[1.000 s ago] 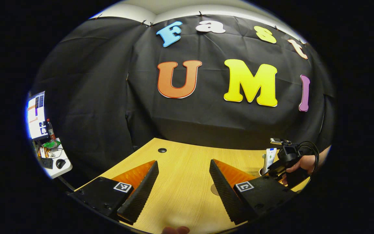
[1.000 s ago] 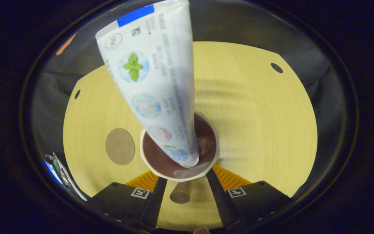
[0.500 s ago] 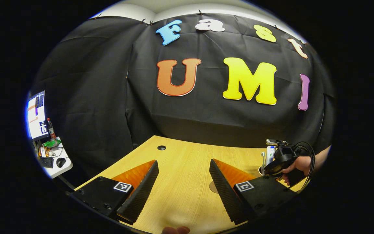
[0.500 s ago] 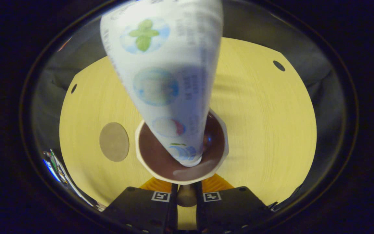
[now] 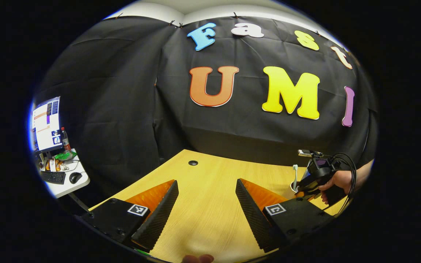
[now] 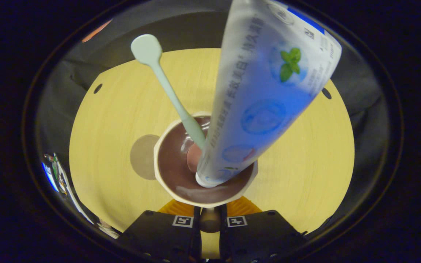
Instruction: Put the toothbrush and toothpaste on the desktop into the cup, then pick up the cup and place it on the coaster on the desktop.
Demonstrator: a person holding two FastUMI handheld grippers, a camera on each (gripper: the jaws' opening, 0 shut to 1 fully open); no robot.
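On the desk (image 6: 104,153): cup (image 6: 175,182), brown inside, holding toothbrush (image 6: 166,87) and toothpaste (image 6: 261,102), both leaning; right gripper (image 6: 209,223) nearly closed on the cup's handle (image 6: 209,221). Coaster (image 6: 141,157) beside cup, partly hidden by its rim. Left gripper (image 5: 207,204): jaws wide apart, holding nothing, above bare wood.

- Wood-grain desktop (image 6: 298,153), pale, smooth, matt.
- Cup (image 6: 181,171) glossy inside, glazed like ceramic.
- Toothpaste (image 6: 265,95) tube in smooth, shiny plastic.
- Toothbrush (image 6: 166,84) in smooth matt plastic.
- Coaster (image 6: 141,157) flat, dull.
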